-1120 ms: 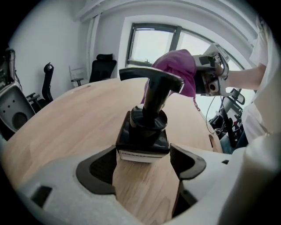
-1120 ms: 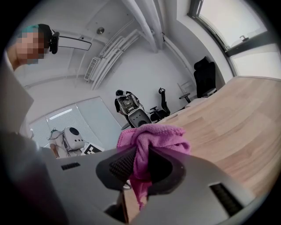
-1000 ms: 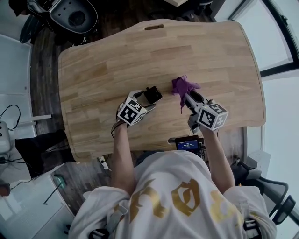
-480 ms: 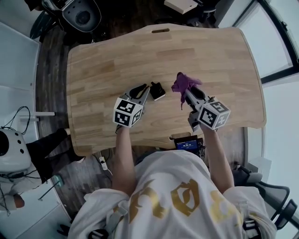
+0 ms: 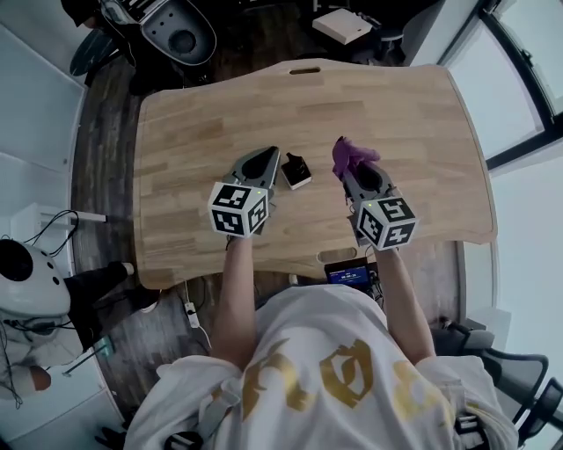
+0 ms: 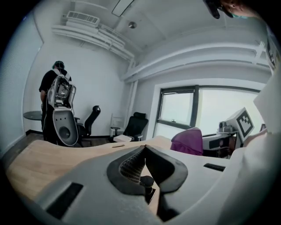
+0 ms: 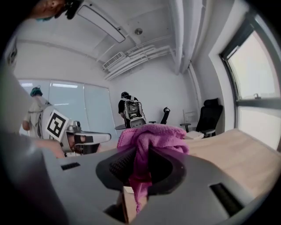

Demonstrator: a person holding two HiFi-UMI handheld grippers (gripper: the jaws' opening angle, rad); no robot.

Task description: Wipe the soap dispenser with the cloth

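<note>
A small black-and-white soap dispenser [image 5: 296,170] stands on the wooden table [image 5: 202,132]. My left gripper [image 5: 264,158] hovers just left of it, lifted off the table. Its jaws are shut, tip against tip, with nothing pinched. In the left gripper view [image 6: 144,148] the dispenser's black pump head [image 6: 146,181] shows through the gap behind the closed tips. My right gripper [image 5: 354,171] is to the right of the dispenser, shut on a purple cloth [image 5: 350,154]. The cloth [image 7: 149,134] bunches above its jaws [image 7: 139,151] and hangs down between them. It also shows in the left gripper view [image 6: 188,141].
A small device with a blue screen [image 5: 352,274] sits at the table's near edge. Office chairs [image 5: 180,35] and a white box [image 5: 346,26] are beyond the far edge. A white machine [image 5: 26,281] stands on the floor at left. People stand in the background [image 7: 131,110].
My left gripper, open around the dispenser a second ago, has shut and lifted; the dispenser stays on the table. My right gripper has risen a little with the cloth.
</note>
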